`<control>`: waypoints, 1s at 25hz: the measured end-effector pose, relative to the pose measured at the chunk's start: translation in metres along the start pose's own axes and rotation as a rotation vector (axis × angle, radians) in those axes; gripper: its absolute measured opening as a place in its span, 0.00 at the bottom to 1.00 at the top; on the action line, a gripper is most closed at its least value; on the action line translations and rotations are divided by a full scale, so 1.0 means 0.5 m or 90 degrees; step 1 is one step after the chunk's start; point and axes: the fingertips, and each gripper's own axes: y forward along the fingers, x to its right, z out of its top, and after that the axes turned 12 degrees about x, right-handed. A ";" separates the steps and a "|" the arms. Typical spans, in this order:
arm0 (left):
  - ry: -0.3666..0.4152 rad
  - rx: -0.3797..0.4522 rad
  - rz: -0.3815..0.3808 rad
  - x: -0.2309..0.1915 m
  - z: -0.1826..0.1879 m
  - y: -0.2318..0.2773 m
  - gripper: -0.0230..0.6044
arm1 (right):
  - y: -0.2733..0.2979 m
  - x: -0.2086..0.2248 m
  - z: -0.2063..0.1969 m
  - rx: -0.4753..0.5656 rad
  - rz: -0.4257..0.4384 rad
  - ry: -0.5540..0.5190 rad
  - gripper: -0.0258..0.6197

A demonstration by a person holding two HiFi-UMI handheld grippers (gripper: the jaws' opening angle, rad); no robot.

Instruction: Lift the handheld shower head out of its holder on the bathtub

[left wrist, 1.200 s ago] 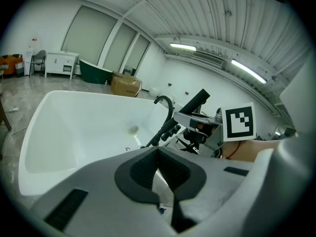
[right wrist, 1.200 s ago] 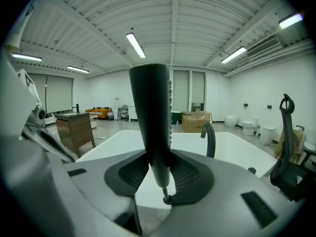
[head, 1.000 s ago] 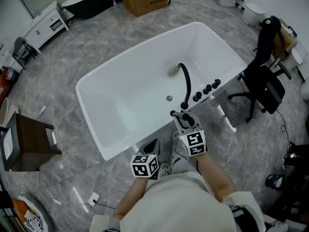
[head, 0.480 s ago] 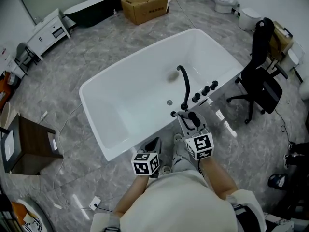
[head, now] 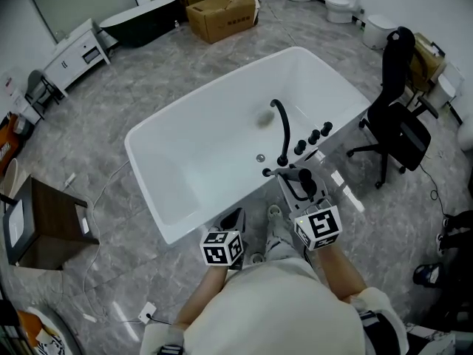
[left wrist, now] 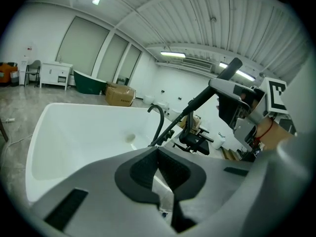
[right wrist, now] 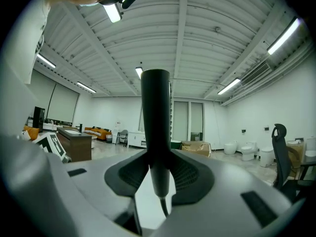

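An open cardboard box (head: 222, 9) sits on grey marbled floor (head: 133, 95). Just left of the box are a dark tub (head: 144, 12) and a white cabinet (head: 74, 50); to its right, toilets (head: 341, 6) and a black office chair (head: 399, 120).

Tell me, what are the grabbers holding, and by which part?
The right gripper holds the black shower head by the hose end of its handle. The left gripper holds nothing.

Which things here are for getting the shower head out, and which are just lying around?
For the job: shower head, right gripper clamped on it, bathtub.

Just lying about: cardboard box, office chair, brown cabinet, white drawer unit.
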 end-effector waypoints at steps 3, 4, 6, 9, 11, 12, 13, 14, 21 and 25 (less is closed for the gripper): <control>0.006 0.009 0.000 0.002 0.007 -0.006 0.07 | -0.018 0.002 0.032 0.019 -0.003 -0.002 0.26; 0.008 0.011 -0.001 0.004 0.009 -0.008 0.07 | -0.025 0.003 0.044 0.026 -0.004 -0.002 0.26; 0.011 0.015 -0.002 0.009 0.010 -0.012 0.07 | -0.039 0.004 0.070 0.045 -0.005 0.003 0.26; 0.017 0.022 -0.002 0.010 0.015 -0.014 0.07 | -0.055 0.004 0.108 0.078 -0.002 0.004 0.26; 0.020 0.027 -0.001 0.009 0.018 -0.015 0.07 | -0.065 0.002 0.130 0.094 0.001 -0.001 0.26; 0.021 0.028 -0.002 0.009 0.020 -0.016 0.07 | -0.069 0.001 0.140 0.100 0.003 -0.003 0.26; 0.022 0.030 -0.002 0.010 0.022 -0.017 0.07 | -0.074 0.000 0.150 0.106 0.005 -0.003 0.26; 0.023 0.031 -0.003 0.011 0.023 -0.018 0.07 | -0.078 0.000 0.160 0.112 0.006 -0.002 0.26; 0.026 0.034 -0.005 0.007 0.026 -0.026 0.07 | -0.105 0.000 0.223 0.159 0.001 -0.001 0.26; 0.025 0.032 -0.008 0.009 0.025 -0.026 0.07 | -0.111 0.001 0.243 0.174 -0.001 -0.002 0.26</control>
